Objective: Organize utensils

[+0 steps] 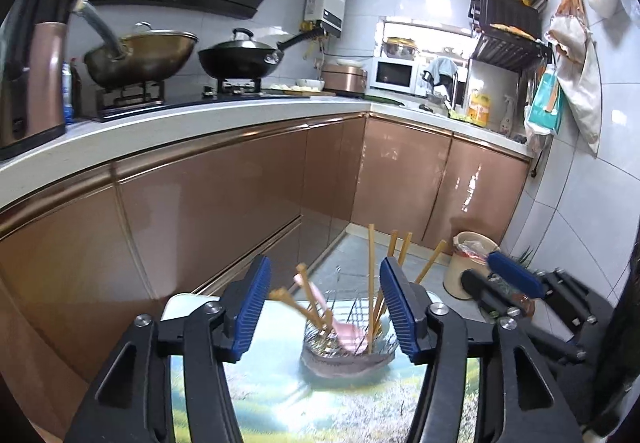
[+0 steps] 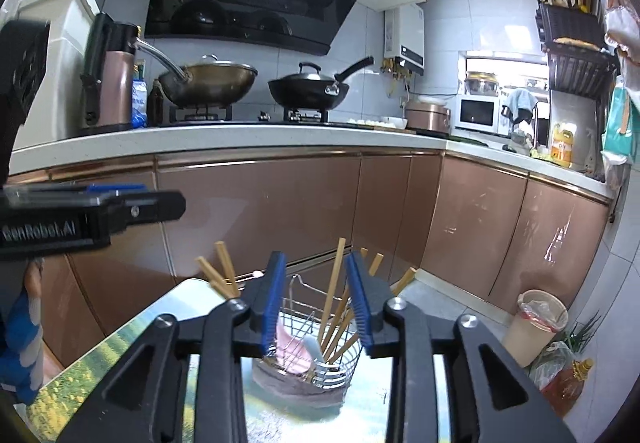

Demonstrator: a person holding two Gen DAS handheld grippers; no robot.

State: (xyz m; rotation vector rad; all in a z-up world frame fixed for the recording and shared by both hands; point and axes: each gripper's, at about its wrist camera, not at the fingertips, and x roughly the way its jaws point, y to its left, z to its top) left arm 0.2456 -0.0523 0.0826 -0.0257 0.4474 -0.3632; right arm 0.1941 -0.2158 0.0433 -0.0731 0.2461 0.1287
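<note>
A wire utensil basket (image 1: 352, 339) (image 2: 316, 347) stands on a grey cloth on a small table with a landscape print. Several wooden chopsticks (image 1: 371, 279) (image 2: 334, 283) lean upright in it, beside a pink spoon (image 1: 348, 335) (image 2: 290, 349) and a white utensil (image 2: 312, 349). My left gripper (image 1: 324, 307) is open, hovering short of the basket with nothing between its blue pads. My right gripper (image 2: 318, 309) is also open, narrower, and holds nothing; the basket shows through its gap. The right gripper (image 1: 504, 283) appears at the right in the left wrist view, and the left gripper (image 2: 92, 211) at the left in the right wrist view.
Copper-coloured cabinets (image 1: 224, 195) and a white counter (image 1: 160, 127) run behind the table, with two woks (image 1: 240, 57) on a stove. A lined bin (image 2: 536, 323) and bags (image 2: 568, 375) stand on the floor at the right. A blue and white sleeve (image 2: 24, 347) shows at the left.
</note>
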